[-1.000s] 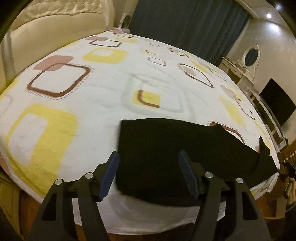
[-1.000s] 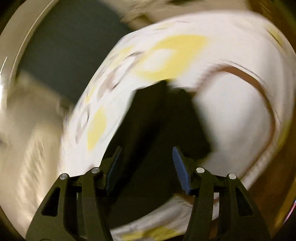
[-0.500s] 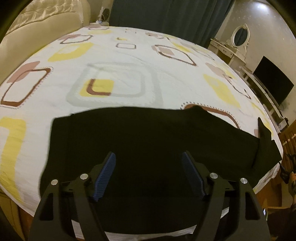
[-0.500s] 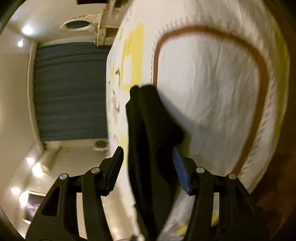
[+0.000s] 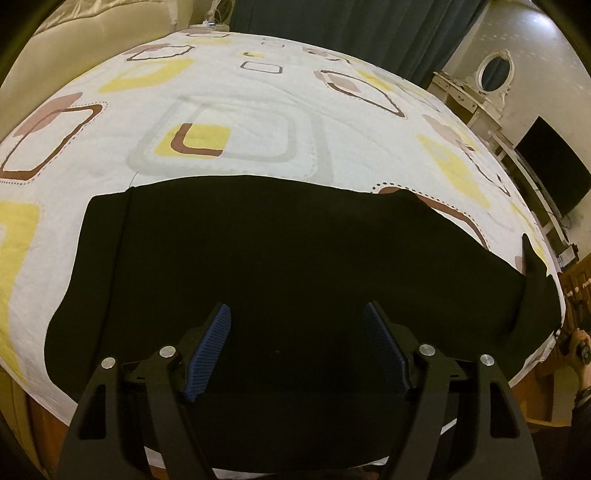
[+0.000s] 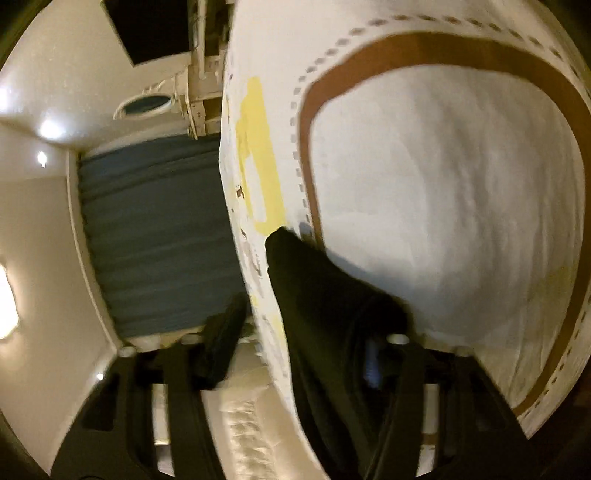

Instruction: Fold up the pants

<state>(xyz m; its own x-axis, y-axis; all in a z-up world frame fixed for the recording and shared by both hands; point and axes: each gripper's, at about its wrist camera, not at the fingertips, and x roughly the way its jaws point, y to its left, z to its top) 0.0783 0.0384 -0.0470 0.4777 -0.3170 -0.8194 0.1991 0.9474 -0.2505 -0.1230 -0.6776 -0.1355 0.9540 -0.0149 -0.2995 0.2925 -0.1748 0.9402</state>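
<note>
Black pants (image 5: 280, 258) lie flat across the near edge of the bed (image 5: 258, 110), which has a white cover with yellow and brown squares. My left gripper (image 5: 297, 347) is open and empty, just above the middle of the pants. In the right wrist view the camera is rolled on its side. My right gripper (image 6: 299, 350) is open, with one raised end of the pants (image 6: 325, 306) standing between its fingers. That lifted end also shows in the left wrist view (image 5: 535, 291) at the bed's right edge.
A padded cream headboard (image 5: 74, 44) stands at the far left. Dark curtains (image 5: 351, 26) hang behind the bed. A white dresser with an oval mirror (image 5: 495, 70) and a black television (image 5: 554, 162) stand at the right. A hand (image 5: 580, 347) shows at the right edge.
My left gripper has moved right and in over the middle of the pants. My right gripper has rolled onto its side and closed in on the pants' raised end.
</note>
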